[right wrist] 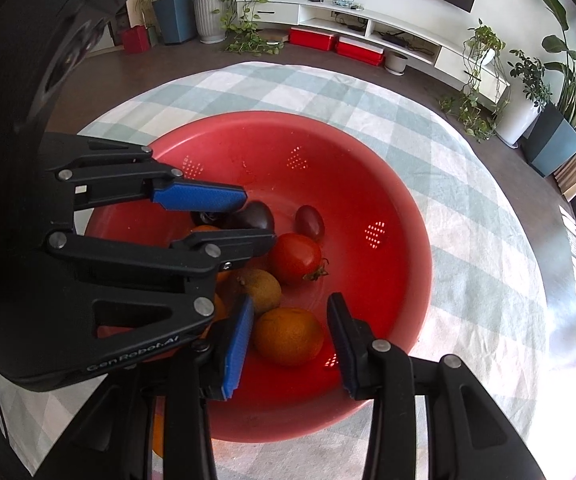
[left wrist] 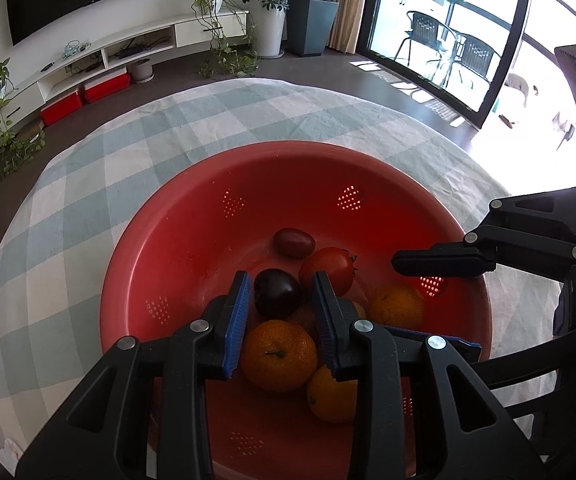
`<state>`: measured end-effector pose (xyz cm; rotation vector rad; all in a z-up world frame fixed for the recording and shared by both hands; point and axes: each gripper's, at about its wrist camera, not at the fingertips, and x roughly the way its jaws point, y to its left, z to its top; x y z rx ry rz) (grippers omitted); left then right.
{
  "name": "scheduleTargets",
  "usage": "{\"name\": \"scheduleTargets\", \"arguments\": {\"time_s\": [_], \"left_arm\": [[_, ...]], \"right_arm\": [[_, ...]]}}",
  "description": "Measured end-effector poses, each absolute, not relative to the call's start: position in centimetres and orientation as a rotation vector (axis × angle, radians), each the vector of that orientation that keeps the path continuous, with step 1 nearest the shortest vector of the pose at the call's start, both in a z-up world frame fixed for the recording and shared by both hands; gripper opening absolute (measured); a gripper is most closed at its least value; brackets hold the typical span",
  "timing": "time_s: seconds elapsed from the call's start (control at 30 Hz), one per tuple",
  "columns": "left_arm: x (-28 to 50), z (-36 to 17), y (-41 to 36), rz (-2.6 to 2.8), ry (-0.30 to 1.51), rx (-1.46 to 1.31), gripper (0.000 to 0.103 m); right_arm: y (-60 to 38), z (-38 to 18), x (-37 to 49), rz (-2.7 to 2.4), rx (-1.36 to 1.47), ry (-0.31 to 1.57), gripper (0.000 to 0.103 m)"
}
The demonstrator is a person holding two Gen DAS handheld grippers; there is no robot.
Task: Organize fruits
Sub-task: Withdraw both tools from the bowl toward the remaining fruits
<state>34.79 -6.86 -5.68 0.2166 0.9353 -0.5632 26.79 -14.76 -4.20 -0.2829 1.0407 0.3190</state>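
A red colander bowl holds a tomato, a small dark red fruit, a kiwi, a dark plum and three oranges. My left gripper reaches into the bowl. It is open, with the plum between its fingertips and a small gap on one side. A stemmed orange lies under its fingers. My right gripper comes in from the right, shut on another orange low in the bowl.
The bowl stands on a table under a green-and-white checked cloth. A third orange lies at the bowl's near side. The two grippers sit close together over the fruit. Beyond the table are dark floor, a low TV shelf and potted plants.
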Motion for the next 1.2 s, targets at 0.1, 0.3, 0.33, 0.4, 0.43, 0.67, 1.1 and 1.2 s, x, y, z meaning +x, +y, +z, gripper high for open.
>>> {"name": "scheduleTargets", "arguments": {"time_s": [0.1,0.3,0.33,0.4,0.43,0.67,1.1,1.2], "left_arm": [[34.7,-5.5,-6.8,-0.558,0.931,0.214,0.035],[34.1,-4.1,-5.8,-0.548,0.889,0.172,0.07],[33.9,-3.8,-5.7,-0.55,0.884,0.171,0.07],[33.3,-3.2,-5.4,-0.548,0.869,0.157,0.073],[33.0,-2.8,-5.2,-0.547,0.861,0.147,0.075],[29.1,-0.4,-2.7,-0.505,0.801,0.067,0.103],[17.6,0.4,0.4,-0.464,0.745,0.038,0.103],[15.0,-0.4,0.4,-0.467,0.764,0.036,0.103]], "right_arm": [[-14.8,-4.1,26.7,0.316,-0.287,1.039,0.042],[-14.9,-3.6,26.2,0.301,-0.294,1.019,0.047],[-14.9,-3.4,26.0,0.3,-0.293,1.01,0.048],[-14.9,-2.9,25.6,0.301,-0.29,0.99,0.051],[-14.9,-2.6,25.3,0.299,-0.289,0.98,0.053],[-16.4,-0.4,22.4,0.31,-0.167,0.881,0.078],[-19.6,0.5,13.9,0.326,0.128,0.808,0.081],[-20.0,0.3,12.0,0.325,0.164,0.803,0.081]]}}
